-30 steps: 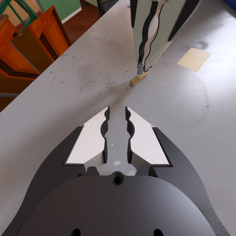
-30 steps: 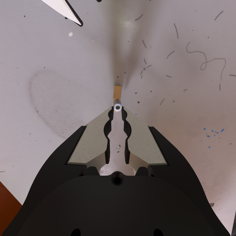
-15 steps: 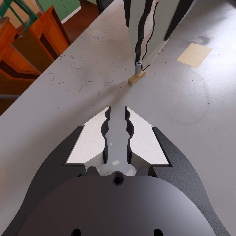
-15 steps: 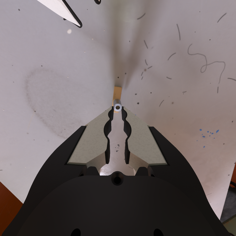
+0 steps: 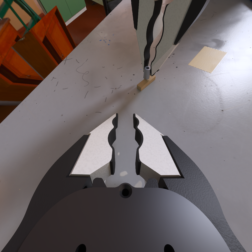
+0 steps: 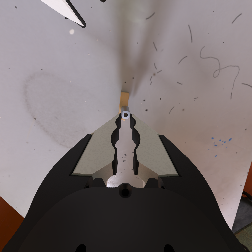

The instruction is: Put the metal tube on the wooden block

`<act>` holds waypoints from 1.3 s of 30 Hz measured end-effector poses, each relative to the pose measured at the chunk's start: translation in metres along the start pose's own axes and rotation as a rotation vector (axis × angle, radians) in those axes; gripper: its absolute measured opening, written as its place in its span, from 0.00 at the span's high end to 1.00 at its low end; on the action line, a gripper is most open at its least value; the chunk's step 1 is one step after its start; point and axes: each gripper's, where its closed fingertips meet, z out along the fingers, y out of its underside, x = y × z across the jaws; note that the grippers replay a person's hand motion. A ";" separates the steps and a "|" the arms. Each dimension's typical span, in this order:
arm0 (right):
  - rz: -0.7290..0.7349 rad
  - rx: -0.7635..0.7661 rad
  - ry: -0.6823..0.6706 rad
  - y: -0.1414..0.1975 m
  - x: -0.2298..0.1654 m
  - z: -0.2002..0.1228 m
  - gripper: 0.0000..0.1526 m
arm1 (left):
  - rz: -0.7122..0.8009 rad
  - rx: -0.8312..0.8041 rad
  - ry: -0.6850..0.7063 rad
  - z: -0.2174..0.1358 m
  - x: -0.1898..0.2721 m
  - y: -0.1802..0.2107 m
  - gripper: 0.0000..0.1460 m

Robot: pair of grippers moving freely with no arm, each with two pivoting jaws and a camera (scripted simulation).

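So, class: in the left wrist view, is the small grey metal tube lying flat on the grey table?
No: the small grey metal tube stands upright on the pale wooden block.

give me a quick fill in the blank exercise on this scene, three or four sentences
1. The tube stands upright on the wooden ____.
2. The tube sits between the tips of the ____ gripper's fingers.
3. The left gripper is open and holds ____.
4. A tan paper patch lies flat on the grey ____.

Missing words: block; right; nothing; table
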 end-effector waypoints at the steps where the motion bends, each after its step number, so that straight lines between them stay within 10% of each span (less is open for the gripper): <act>1: 0.004 -0.002 0.002 0.000 0.000 0.000 0.92 | 0.000 0.000 0.001 0.000 0.000 0.000 0.85; 39: 0.218 -0.030 -0.061 0.000 -0.006 0.001 0.92 | -0.007 -0.015 0.000 0.001 0.000 0.002 0.85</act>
